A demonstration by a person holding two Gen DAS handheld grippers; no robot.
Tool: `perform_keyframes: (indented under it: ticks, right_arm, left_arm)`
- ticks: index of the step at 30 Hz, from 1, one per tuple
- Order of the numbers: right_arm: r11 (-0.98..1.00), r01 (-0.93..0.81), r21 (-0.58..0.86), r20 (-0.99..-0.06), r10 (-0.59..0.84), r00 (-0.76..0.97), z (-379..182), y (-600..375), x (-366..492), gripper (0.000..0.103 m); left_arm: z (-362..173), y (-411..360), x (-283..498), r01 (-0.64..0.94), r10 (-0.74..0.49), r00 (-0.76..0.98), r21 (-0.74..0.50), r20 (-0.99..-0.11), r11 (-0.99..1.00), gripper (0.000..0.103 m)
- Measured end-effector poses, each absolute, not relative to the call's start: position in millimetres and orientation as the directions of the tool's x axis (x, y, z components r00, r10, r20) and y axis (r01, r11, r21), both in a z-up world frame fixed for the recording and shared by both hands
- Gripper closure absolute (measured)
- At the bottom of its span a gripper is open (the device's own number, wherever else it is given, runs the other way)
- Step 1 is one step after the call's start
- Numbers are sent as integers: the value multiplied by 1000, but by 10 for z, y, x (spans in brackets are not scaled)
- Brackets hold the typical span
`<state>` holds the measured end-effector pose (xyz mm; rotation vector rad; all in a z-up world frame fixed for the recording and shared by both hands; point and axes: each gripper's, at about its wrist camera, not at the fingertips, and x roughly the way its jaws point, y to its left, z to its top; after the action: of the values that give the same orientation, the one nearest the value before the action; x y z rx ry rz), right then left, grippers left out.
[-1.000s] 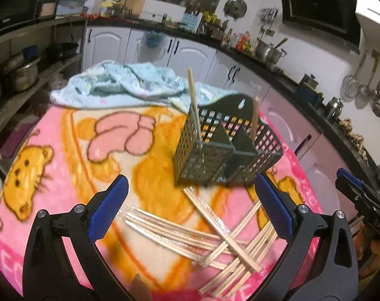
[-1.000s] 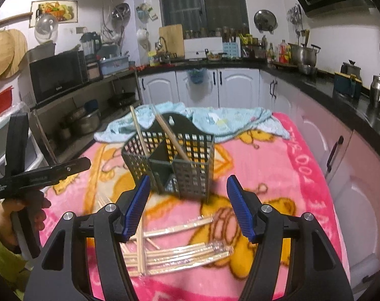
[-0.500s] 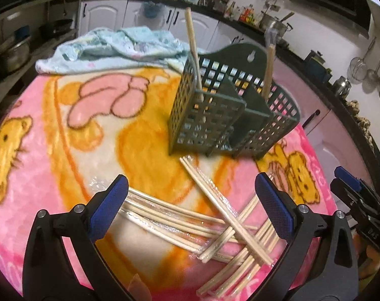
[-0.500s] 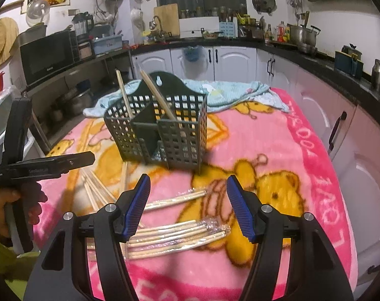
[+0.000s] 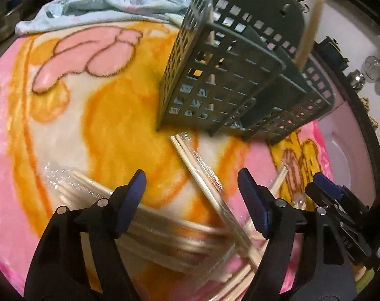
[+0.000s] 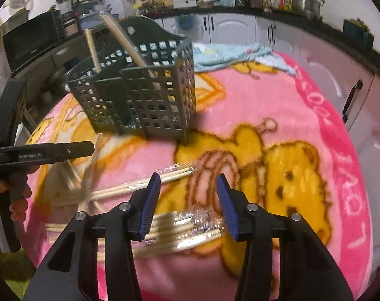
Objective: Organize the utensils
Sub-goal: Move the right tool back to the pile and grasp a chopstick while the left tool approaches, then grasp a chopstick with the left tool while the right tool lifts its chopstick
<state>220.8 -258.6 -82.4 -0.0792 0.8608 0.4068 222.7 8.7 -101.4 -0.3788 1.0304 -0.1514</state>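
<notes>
Judged the step in hand to be picking wrapped chopsticks (image 6: pixel 129 187) off the worktop (image 6: pixel 265 105) for the basket (image 5: pixel 227 82). Recommended setting each claw squarely across a single wrapped pair, closing at mid-length rather than near a tip, keeping clear of the crossings with neighbouring pairs, and lifting free before tilting upright over a compartment. Found left claw (image 5: pixel 191 175) released, jaws just narrowed, straddling one diagonal wrapped pair (image 5: pixel 197 171) without pressing on it. Found right claw (image 6: pixel 188 176) likewise released, jaws just narrowed, poised above a crinkled wrapped bundle (image 6: pixel 197 215), nothing clamped. Recorded materials, largest first. Plush pink blanket (image 5: pixel 109 115) with orange cartoon print: soft, deep pile, judged likely to yield under the pads and let thin sticks sink. Rumpled pale blue cloth (image 5: pixel 102 2) at the far edge: thin, loosely folded. Dark green basket: rigid plastic, square lattice walls, divided compartments, arched back with a hanging hole, standing upright on the blanket just beyond the loose pairs. Already carried two upright sticks (image 5: pixel 309 37) in separate compartments. Loose chopsticks: slim, straight, pale wood, sealed in clear glossy film, scattered and crossing near both claws; film judged slippery, calling for a firm, centred pinch.
</notes>
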Motion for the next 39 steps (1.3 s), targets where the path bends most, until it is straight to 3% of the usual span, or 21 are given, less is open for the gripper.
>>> perform_keyframes:
  ticks: [9, 17, 22, 30, 39]
  right_arm:
    - [923, -336, 190, -798, 344, 495, -1039, -2550, 2623, 68]
    - [926, -313, 211, -805, 346, 482, -1142, -2555, 2741, 95]
    - [925, -313, 215, -791, 353, 499, -1130, -2560, 2708, 98]
    - [916, -335, 223, -745, 381, 547, -944, -2562, 2553, 98]
    - [901, -382, 207, -680, 413, 606, -583, -2508, 2330, 99]
  left_arm:
    - [-1061, 51, 2413, -112, -247, 500, -345, -830, 932, 47]
    - [-1071, 34, 2476, -132, -186, 491, -284, -851, 950, 68]
    - [-1073, 96, 2473, -147, -162, 490, -265, -856, 953, 82]
    - [-1085, 321, 2453, -169, -232, 495, -355, -837, 919, 100]
    - [-787, 359, 2293, -101, -309, 559, -432, -770, 896, 100]
